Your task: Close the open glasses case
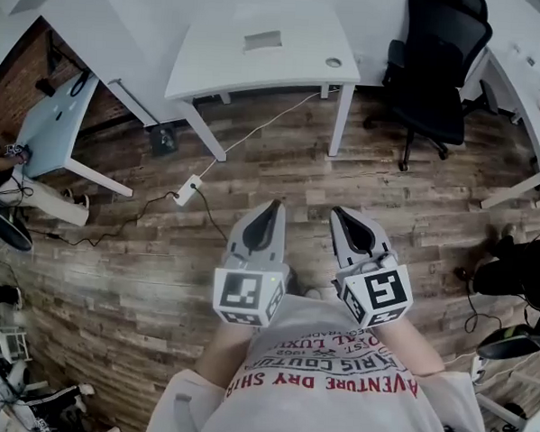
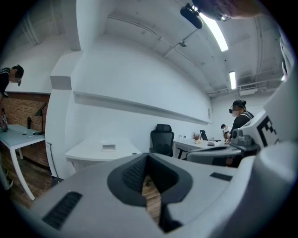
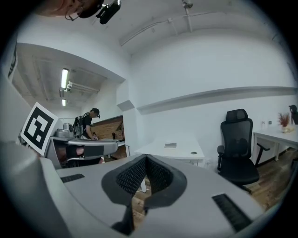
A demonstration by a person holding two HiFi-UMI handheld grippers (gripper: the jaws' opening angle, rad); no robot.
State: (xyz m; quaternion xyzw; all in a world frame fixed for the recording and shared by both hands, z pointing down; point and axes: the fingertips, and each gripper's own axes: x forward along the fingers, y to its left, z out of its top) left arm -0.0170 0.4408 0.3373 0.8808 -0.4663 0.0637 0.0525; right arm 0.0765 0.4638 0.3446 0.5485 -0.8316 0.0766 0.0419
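A small grey oblong object (image 1: 263, 40), apparently the glasses case, lies on the white desk (image 1: 215, 68) across the wooden floor. It is too far off to tell whether it is open. The same object (image 2: 108, 147) shows in the left gripper view, and small (image 3: 170, 145) in the right gripper view. Both grippers are held close to the person's chest, well short of the desk. My left gripper (image 1: 272, 207) (image 2: 148, 160) is shut with nothing in it. My right gripper (image 1: 340, 214) (image 3: 145, 160), beside it, is also shut and empty.
A black office chair (image 1: 436, 66) stands right of the desk. A power strip (image 1: 188, 190) with its cable lies on the floor between me and the desk. Other desks stand at the left (image 1: 54, 122) and right (image 1: 529, 98). A person (image 2: 240, 116) stands in the background.
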